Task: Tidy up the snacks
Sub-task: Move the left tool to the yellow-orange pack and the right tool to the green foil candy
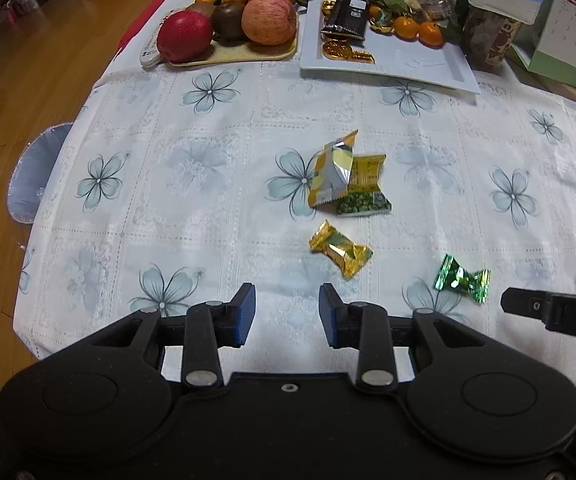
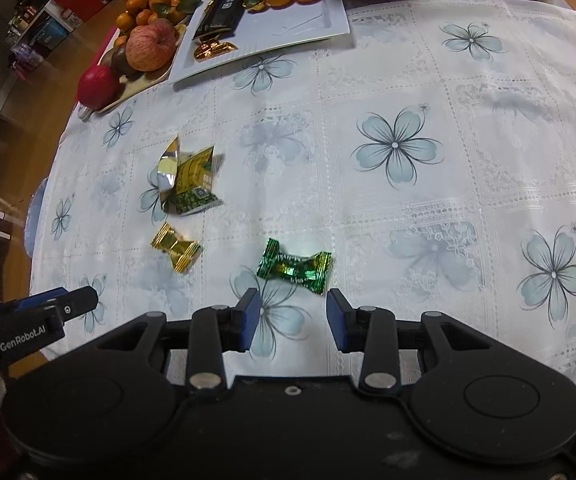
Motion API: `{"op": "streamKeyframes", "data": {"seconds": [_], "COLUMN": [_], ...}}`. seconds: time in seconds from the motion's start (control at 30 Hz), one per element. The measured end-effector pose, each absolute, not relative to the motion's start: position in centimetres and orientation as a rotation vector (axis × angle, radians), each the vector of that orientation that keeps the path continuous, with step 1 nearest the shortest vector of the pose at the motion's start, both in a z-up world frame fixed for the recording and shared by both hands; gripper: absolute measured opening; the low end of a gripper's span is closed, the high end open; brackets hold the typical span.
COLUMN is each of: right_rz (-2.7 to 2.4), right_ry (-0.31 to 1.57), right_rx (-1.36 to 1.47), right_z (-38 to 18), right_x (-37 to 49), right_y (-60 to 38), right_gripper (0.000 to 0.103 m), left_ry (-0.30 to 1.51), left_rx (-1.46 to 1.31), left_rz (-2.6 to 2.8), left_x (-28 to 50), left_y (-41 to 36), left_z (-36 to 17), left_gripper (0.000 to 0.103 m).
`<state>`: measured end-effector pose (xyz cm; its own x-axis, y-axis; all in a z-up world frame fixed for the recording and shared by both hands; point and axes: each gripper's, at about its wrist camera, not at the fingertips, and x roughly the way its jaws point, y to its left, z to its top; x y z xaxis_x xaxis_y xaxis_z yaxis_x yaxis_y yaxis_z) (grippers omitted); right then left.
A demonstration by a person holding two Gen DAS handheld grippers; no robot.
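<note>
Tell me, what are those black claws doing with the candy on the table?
A person holds two grabbers over the table, both open and empty. The right gripper is nearly at the green candy. The left gripper waits near the gold candy. Two snack packets lie farther back. The white tray already has some treats.

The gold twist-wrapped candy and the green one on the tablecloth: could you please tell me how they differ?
The gold candy has a gold foil wrapper; the green candy has a glittery green one. The gold candy lies nearer the two snack packets; the green candy lies just ahead of the open right gripper. Both are twist-wrapped and rest untouched on the tablecloth.
</note>
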<state>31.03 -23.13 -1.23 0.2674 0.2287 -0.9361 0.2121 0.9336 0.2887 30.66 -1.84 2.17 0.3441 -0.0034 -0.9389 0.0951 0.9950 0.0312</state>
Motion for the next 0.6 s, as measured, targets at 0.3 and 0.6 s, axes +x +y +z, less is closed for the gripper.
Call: {"op": "streamKeyframes", "data": {"seconds": [0.3,0.6], "right_rz": [-0.011,-0.003], "right_ry": [1.31,1.325], "right_rx": [0.444,0.421], "right_z": [-2.9,-3.8], "right_x": [32.9,33.1], "right_y": [-23.7,-23.2], "right_gripper": [0.039,0.04], "left_ry": [1.193,1.227], "left_rx": [0.028,0.054], "left_rz": [-0.052,-0.034], "left_x": [36.6,39.7], "left_y": [-2.9,-5.3], "left_z": [0.9,-2.1], "left_gripper": [0.042,0.042]}}
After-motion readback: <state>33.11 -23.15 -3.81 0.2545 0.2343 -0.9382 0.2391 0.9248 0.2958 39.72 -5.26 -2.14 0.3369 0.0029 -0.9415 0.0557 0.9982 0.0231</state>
